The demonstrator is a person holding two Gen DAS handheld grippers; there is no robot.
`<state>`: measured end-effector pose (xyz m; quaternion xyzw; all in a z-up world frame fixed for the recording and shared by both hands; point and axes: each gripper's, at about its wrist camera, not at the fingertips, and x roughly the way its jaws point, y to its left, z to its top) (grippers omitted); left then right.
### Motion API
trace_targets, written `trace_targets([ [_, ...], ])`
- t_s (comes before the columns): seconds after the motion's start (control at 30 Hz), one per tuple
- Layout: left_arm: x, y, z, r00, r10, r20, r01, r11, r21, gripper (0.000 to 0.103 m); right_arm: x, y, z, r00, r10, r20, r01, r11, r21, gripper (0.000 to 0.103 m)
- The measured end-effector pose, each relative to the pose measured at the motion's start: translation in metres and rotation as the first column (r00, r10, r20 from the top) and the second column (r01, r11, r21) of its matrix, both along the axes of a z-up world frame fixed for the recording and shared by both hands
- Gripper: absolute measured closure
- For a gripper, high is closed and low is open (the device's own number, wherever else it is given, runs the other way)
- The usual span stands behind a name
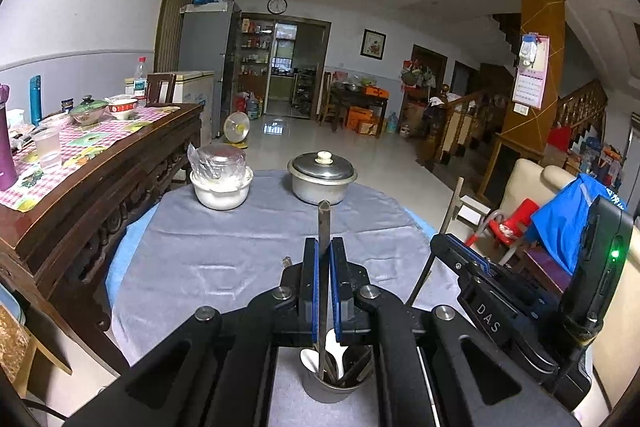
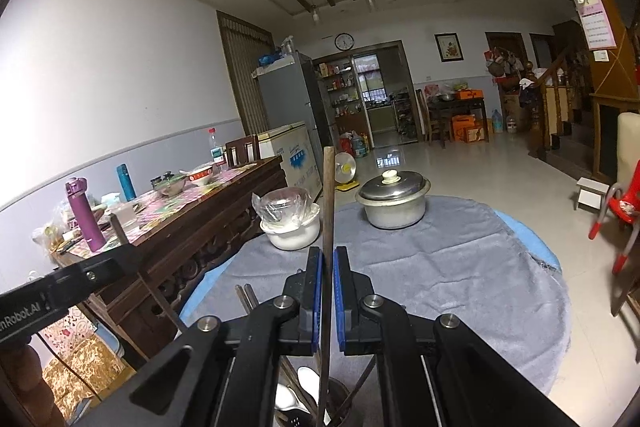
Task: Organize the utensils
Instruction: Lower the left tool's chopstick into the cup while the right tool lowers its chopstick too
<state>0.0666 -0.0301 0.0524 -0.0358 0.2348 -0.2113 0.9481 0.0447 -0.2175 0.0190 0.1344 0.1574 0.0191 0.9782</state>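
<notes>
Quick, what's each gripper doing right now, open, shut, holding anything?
Left gripper: shut on a chopstick that stands in the metal cup.
Right gripper: shut on a wooden chopstick over the cup.

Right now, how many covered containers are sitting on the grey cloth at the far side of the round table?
2. A metal pot with its lid on stands far right; a white bowl under plastic wrap stands far left. The claws may hide others nearer.
</notes>
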Motion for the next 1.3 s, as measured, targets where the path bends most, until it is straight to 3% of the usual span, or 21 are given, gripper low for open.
trace_targets([
  [1.3,0.004,-0.005,-0.008,0.999,0.026,-0.028,-0.025,0.999,0.032,0.097,-0.005,0.005,-0.011,0.999,0.030,-0.034,-0.031,1.000,-0.008,0.097],
])
